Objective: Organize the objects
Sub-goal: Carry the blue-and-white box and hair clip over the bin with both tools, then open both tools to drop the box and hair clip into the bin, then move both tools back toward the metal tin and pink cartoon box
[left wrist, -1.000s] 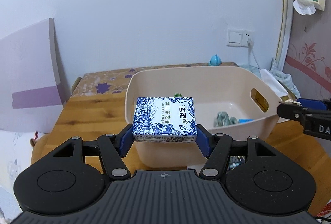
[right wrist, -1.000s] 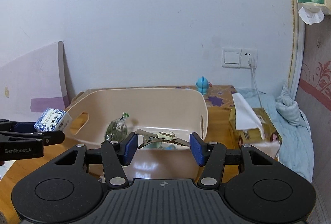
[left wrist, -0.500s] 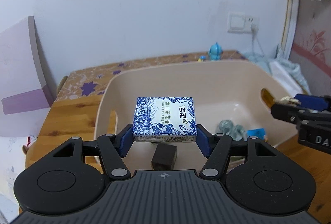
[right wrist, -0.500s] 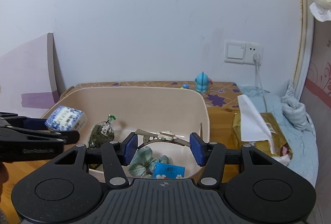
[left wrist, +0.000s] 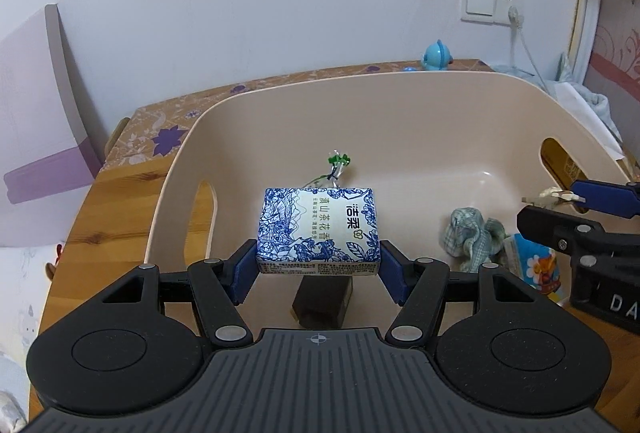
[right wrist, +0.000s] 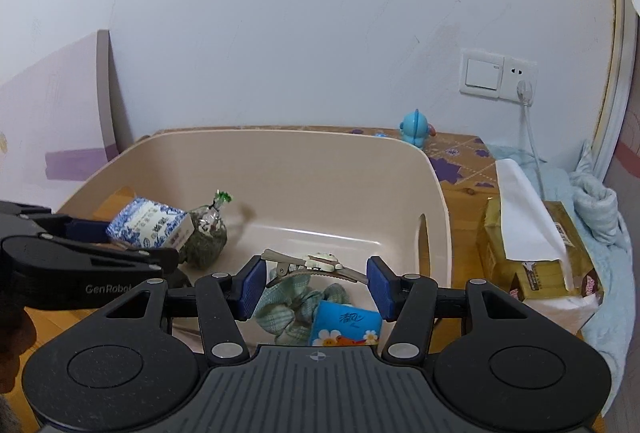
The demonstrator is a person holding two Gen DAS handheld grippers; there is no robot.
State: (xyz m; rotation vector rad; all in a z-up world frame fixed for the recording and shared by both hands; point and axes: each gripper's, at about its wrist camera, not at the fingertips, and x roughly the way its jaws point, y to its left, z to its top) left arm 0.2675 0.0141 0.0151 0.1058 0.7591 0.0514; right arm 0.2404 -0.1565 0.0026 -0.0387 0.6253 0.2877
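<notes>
My left gripper is shut on a blue-and-white patterned tissue pack, held above the inside of the beige plastic bin. My right gripper is shut on a beige hair clip, also over the bin. The pack and left gripper show at the left of the right wrist view. On the bin floor lie a small dark box, a green-checked cloth, a blue tissue packet and a clear bag of dark green stuff.
The bin sits on a wooden table against a white wall. A gold tissue box and light blue cloth lie right of the bin. A small blue toy figure stands behind it. A purple board leans at the left.
Both grippers have moved forward and tilted down over the bin, so its floor and contents now show. Each still holds its object.
</notes>
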